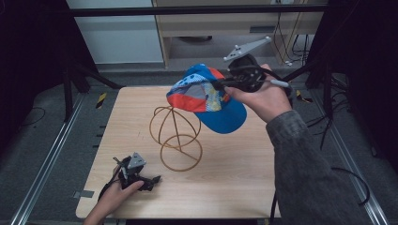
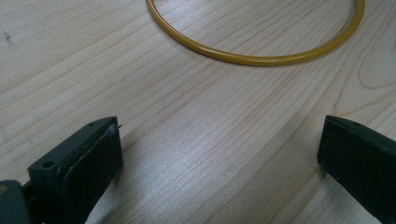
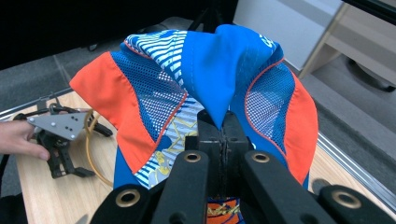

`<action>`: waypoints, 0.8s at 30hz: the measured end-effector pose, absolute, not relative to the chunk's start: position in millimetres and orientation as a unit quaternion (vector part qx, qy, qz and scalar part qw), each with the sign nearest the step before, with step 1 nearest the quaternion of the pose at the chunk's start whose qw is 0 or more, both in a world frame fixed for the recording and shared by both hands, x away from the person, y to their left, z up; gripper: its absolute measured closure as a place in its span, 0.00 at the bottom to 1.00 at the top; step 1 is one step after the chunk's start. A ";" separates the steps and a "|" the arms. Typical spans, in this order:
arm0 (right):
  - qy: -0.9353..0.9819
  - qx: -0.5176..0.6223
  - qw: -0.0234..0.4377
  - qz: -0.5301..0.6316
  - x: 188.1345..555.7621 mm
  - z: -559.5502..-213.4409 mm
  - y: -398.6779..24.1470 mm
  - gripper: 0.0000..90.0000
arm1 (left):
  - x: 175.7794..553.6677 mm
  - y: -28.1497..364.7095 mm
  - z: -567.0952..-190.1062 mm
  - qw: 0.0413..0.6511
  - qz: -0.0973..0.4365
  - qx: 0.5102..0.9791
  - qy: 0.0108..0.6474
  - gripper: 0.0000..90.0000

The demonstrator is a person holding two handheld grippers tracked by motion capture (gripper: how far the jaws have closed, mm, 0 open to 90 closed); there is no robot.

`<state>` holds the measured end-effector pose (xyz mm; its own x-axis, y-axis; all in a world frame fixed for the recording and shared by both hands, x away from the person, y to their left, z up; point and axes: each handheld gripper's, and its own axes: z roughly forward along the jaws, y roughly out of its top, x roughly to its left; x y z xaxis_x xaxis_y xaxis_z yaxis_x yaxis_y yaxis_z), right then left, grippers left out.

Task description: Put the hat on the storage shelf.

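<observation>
Pale wood grain runs across the light wooden desk (image 1: 234,187), which carries everything from the person's side outward. Above its far right part hangs the blue, orange and patterned mesh baseball cap (image 1: 206,98), lifted clear of the surface, brim drooping toward the near right. It sits just above and to the right of the golden wire hat stand (image 1: 176,136), a thin dome of hoops on a round base ring, standing upright near the desk's middle. Cap and stand look apart, though close.

From the right gripper view, the right gripper (image 3: 223,135) has its fingers pinched tight on a fold of the cap's blue crown fabric, so the rest of the cap hangs loose around them. The left gripper (image 1: 141,180) rests low on the near left of the desk, well apart from the cap; its fingers (image 2: 93,154) stand wide with nothing between them, the stand's base ring lying just ahead.

To seat the cap well, I'd judge the hollow of the crown should be brought square over the wire dome, then lowered straight so the hoops fill it. A light stand like this could tip or slide; the free gripper might steady the base ring.
</observation>
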<state>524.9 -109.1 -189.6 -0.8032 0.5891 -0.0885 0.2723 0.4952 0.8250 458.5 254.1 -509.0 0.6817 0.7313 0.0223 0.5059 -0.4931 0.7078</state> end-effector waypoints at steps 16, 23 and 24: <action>0.862 0.227 0.167 0.422 536.5 -196.1 -54.0 1.00 | 458.5 253.6 -509.2 0.349 0.163 0.847 0.366 0.00; 0.872 0.216 0.165 0.408 542.1 -193.2 -35.8 1.00 | 458.6 253.5 -509.2 0.349 0.163 0.847 0.366 0.00; 0.872 0.216 0.165 0.407 542.8 -193.5 -33.3 1.00 | 458.6 253.5 -509.2 0.349 0.163 0.847 0.366 0.00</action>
